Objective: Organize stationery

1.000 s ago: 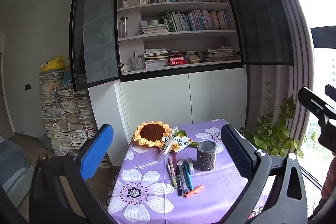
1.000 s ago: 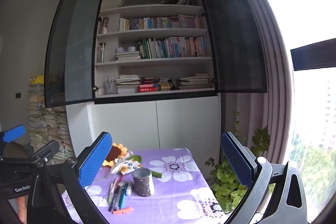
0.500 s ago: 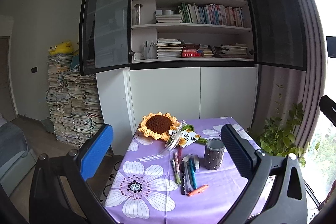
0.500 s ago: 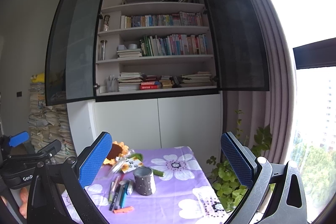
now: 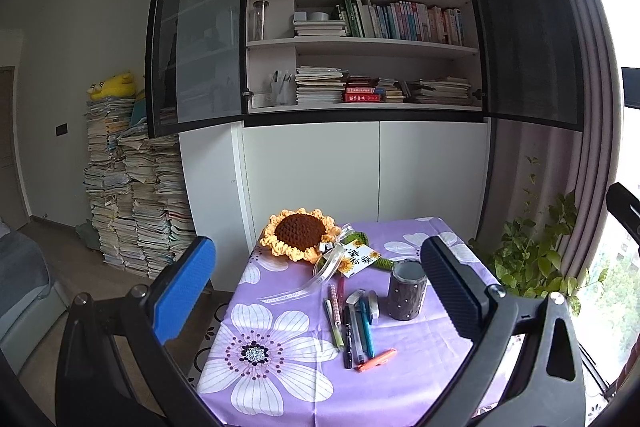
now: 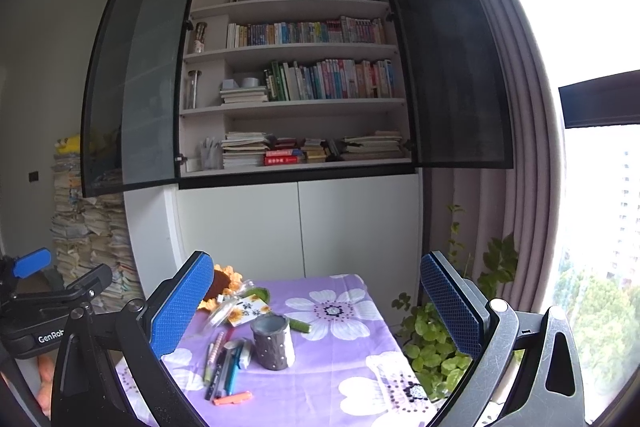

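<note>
Several pens (image 5: 352, 323) lie side by side on a small table under a purple flowered cloth (image 5: 280, 367), with an orange marker (image 5: 376, 355) in front of them. A grey dotted pen cup (image 5: 406, 291) stands upright just right of the pens. My left gripper (image 5: 318, 279) hangs open and empty, well short of the table. My right gripper (image 6: 316, 295) is also open and empty, above the table's near right side. From it I see the cup (image 6: 273, 341), the pens (image 6: 224, 363) and the marker (image 6: 232, 398). The left gripper (image 6: 52, 291) shows at the left edge.
A crochet sunflower (image 5: 298, 233) with a ribbon and card (image 5: 356, 257) lies at the table's back. Behind stands a white cabinet with open glass doors and bookshelves (image 5: 360, 43). Stacked papers (image 5: 132, 195) rise at left, and a potted plant (image 5: 532, 259) and a window are at right.
The left wrist view has levelled and come a little nearer the table, and the right gripper has slid toward its right edge. The stationery has not moved.
</note>
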A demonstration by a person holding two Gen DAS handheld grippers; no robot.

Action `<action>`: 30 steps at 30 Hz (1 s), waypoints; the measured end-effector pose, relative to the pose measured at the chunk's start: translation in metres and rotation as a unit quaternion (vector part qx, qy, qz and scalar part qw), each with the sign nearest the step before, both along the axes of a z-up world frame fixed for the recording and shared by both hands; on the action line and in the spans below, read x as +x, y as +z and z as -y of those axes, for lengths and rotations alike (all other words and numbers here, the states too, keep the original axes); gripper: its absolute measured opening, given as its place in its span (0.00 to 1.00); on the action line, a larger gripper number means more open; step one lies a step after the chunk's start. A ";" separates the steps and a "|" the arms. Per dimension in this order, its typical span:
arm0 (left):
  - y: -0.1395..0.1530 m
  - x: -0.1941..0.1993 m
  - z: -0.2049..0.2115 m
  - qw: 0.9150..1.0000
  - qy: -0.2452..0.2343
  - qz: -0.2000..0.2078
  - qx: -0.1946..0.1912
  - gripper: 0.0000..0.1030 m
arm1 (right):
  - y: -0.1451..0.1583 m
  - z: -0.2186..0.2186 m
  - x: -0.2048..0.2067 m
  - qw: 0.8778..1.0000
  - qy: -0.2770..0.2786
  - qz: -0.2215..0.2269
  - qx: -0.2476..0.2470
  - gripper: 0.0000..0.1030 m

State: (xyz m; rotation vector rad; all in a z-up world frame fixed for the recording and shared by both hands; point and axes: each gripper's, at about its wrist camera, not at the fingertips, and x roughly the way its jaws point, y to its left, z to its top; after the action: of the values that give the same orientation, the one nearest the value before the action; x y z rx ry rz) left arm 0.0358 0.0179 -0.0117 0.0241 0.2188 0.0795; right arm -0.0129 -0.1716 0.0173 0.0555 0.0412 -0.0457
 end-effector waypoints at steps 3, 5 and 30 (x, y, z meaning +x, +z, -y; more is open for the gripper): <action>0.000 0.000 0.001 1.000 0.011 0.012 0.008 0.99 | -0.001 0.002 0.003 1.000 -0.002 -0.003 0.002 1.00; -0.001 -0.002 0.002 0.999 0.033 0.037 0.023 0.99 | -0.001 0.002 0.006 1.000 -0.003 -0.006 0.003 1.00; 0.001 0.000 0.007 0.999 0.001 0.024 0.032 0.99 | -0.010 0.004 0.017 1.000 -0.002 -0.018 0.000 1.00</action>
State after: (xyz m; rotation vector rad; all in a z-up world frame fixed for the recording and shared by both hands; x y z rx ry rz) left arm 0.0355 0.0108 -0.0110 0.0866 0.1684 0.0890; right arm 0.0043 -0.1751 0.0073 0.0548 0.0774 -0.0499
